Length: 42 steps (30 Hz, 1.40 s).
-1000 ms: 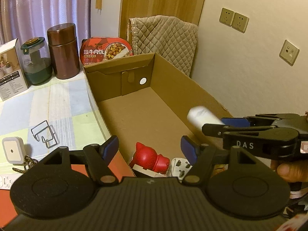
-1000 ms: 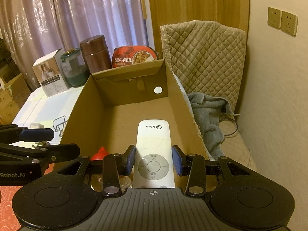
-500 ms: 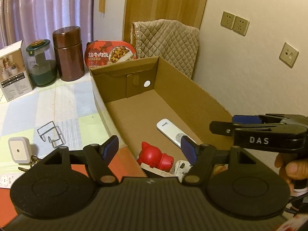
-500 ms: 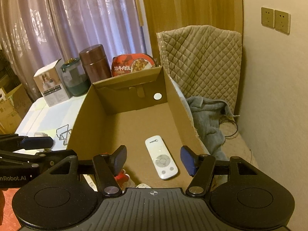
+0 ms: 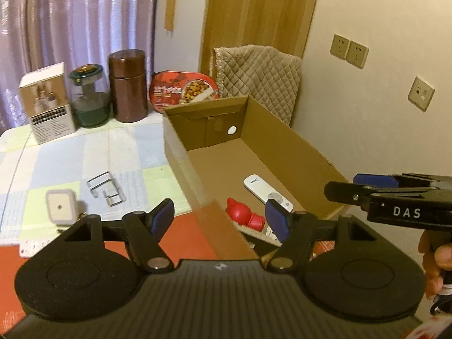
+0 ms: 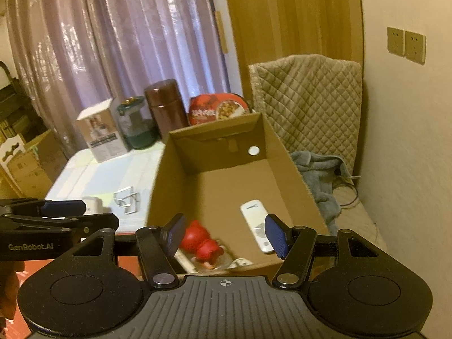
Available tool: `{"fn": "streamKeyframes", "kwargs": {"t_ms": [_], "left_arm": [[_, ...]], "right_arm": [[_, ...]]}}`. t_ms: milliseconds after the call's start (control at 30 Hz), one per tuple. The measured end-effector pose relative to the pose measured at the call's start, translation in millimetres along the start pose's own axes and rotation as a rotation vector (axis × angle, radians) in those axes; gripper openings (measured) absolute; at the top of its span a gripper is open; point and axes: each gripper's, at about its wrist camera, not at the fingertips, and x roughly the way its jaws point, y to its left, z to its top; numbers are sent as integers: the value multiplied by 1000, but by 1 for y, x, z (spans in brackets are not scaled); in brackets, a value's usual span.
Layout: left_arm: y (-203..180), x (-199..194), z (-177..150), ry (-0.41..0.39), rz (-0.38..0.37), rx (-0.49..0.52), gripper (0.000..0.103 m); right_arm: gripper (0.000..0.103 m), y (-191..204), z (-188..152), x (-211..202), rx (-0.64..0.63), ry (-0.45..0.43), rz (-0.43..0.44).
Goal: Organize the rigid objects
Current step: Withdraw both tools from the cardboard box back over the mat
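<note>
R gripper (image 6: 223, 233) is hanging w/ jaws spread wide, holding nothing, over the near end of the cardboard box (image 6: 293, 175). White remote (image 6: 255, 223) is lying flat on box floor beside red toy (image 6: 199, 244). L gripper (image 5: 220, 217) is gaping too, empty.

Red figurine (image 5: 245, 216) — lower part hidden behind the cardboard box (image 5: 299, 152) near wall and a gripper finger; blurred in the right wrist view (image 6: 202, 244).
White plug-like item (image 6: 240, 262) — mostly hidden, kind cannot be told.
White remote (image 6: 257, 224) — near end covered by a blue pad; button markings too small to read.
Flat white object (image 5: 26, 247) — covered by the left gripper body, unidentifiable.
Food tray (image 5: 183, 90) — label print unreadable.
</note>
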Motion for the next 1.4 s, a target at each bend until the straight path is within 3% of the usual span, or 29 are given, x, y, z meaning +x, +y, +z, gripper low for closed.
{"fn": "streamKeyframes", "kwargs": {"t_ms": [600,967,1400], "left_arm": [[61,-102,-47,-45,146,-63,67],[95,-127,-65,-38,212,-100,67],[118,-139,-77,-33,240,-104,67]], "right_arm": [[59,95,-35,-40,-90,-17,112],[59,127,-47,-32,-130,10,155],[59,152,-53,-27,-168,17,163]]}}
